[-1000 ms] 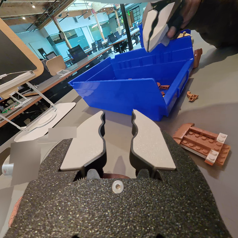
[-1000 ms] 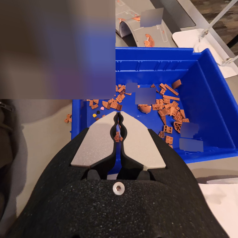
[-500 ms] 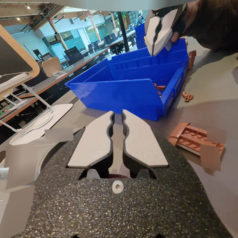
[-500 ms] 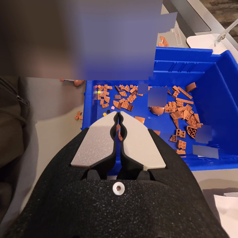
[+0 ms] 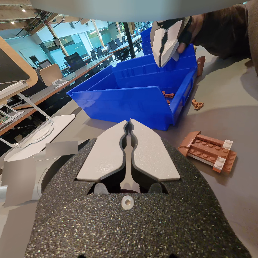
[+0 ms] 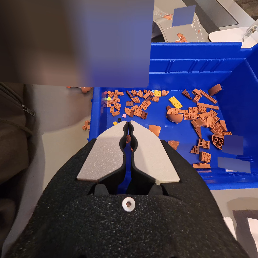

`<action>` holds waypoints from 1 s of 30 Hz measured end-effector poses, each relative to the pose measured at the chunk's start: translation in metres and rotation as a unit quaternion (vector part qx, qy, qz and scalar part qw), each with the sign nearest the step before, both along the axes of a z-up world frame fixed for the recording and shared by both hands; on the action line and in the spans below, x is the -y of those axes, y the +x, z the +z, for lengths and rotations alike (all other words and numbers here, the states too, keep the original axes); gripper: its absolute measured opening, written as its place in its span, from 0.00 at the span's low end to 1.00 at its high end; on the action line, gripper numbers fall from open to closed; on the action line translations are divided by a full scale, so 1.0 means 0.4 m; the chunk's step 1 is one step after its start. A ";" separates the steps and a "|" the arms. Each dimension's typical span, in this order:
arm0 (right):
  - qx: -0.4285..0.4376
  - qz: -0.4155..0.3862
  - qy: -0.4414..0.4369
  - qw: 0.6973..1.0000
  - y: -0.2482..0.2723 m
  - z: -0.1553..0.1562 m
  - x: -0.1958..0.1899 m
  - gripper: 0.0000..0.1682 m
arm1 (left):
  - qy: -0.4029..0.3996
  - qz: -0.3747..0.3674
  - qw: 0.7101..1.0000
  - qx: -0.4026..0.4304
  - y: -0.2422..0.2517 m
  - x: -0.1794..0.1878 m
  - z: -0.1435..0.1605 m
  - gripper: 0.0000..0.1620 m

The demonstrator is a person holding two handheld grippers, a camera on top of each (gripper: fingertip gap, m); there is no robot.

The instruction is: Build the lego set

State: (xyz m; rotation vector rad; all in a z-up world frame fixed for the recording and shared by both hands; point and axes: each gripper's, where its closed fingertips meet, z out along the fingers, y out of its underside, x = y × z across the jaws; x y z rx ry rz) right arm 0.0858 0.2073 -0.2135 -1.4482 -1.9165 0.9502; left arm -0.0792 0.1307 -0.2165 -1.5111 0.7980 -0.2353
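Note:
A blue bin [image 5: 125,106] on the grey table holds several loose brown bricks [image 6: 201,111] and a yellow brick [image 6: 175,102]. A part-built brown model with white corner pieces [image 5: 206,150] lies on the table right of my left gripper [image 5: 129,122]. That gripper is shut and empty, low over the table in front of the bin. My right gripper [image 6: 128,122] is shut and hangs above the near left part of the bin, with nothing between its tips. It also shows in the left wrist view [image 5: 160,64], over the bin's far rim.
A small brown piece [image 5: 197,104] lies right of the bin, and another [image 5: 201,65] by its far corner. A white lamp base [image 5: 41,131] stands to the left. An open instruction booklet [image 6: 181,32] lies beyond the bin. A person's dark sleeve [image 6: 12,125] is at left. My hands' fingertips stand some 20 cm from each other. My left tips are about 20 cm from the small brown piece [image 5: 197,104], my right tips only 12 cm.
My left gripper has gone from wide open to shut. My right gripper stayed shut and drew back and left over the bin, so more of the bin floor shows.

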 end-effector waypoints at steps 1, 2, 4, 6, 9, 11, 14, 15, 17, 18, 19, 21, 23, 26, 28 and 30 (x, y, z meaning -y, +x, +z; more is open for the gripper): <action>0.000 0.000 -0.002 1.000 0.000 0.000 0.000 0.00 | 0.000 0.001 1.000 0.001 -0.001 0.000 0.001 0.00; -0.001 0.000 -0.003 1.000 -0.001 0.000 0.000 0.00 | 0.000 0.001 1.000 0.002 -0.001 0.000 0.001 0.00; -0.002 -0.001 -0.006 1.000 -0.001 -0.001 0.000 0.00 | 0.000 0.002 1.000 0.001 -0.001 0.000 0.000 0.00; -0.003 -0.003 -0.009 1.000 -0.003 -0.001 -0.001 0.00 | 0.000 0.004 1.000 -0.002 -0.001 -0.001 -0.001 0.00; -0.003 -0.004 -0.009 1.000 -0.004 -0.002 -0.002 0.00 | 0.000 0.004 1.000 -0.005 0.000 -0.001 -0.002 0.00; -0.005 -0.005 -0.011 1.000 -0.004 -0.003 -0.002 0.00 | 0.001 0.005 1.000 -0.006 0.000 -0.001 -0.002 0.00; -0.007 -0.006 -0.014 1.000 -0.005 -0.003 -0.003 0.00 | 0.002 0.006 1.000 -0.007 0.000 -0.001 -0.002 0.00; -0.007 -0.006 -0.014 1.000 -0.005 -0.003 -0.003 0.00 | 0.002 0.006 1.000 -0.007 0.001 -0.001 -0.003 0.00; -0.010 -0.006 -0.015 1.000 -0.005 -0.003 -0.003 0.00 | 0.002 0.006 1.000 -0.011 0.002 0.000 -0.004 0.00; -0.011 -0.006 -0.015 1.000 -0.005 -0.003 -0.004 0.00 | 0.002 0.006 1.000 -0.014 0.002 -0.001 -0.006 0.00; -0.013 -0.006 -0.016 1.000 -0.005 -0.002 -0.004 0.00 | 0.002 0.006 1.000 -0.016 0.002 0.000 -0.007 0.00; -0.015 -0.005 -0.017 1.000 -0.005 -0.002 -0.004 0.00 | 0.002 0.006 1.000 -0.017 0.003 0.000 -0.007 0.00; -0.018 -0.004 -0.018 1.000 -0.005 -0.002 -0.004 0.00 | 0.001 0.006 1.000 -0.017 0.002 0.000 -0.007 0.00; -0.021 -0.004 -0.020 1.000 -0.006 -0.001 -0.004 0.00 | 0.001 0.006 1.000 -0.014 0.001 -0.001 -0.006 0.00; -0.021 -0.004 -0.019 1.000 -0.006 -0.002 -0.004 0.00 | 0.002 0.007 1.000 -0.014 0.001 -0.001 -0.005 0.00; -0.021 -0.004 -0.018 1.000 -0.006 -0.002 -0.005 0.00 | 0.002 0.006 1.000 -0.014 0.001 -0.001 -0.006 0.00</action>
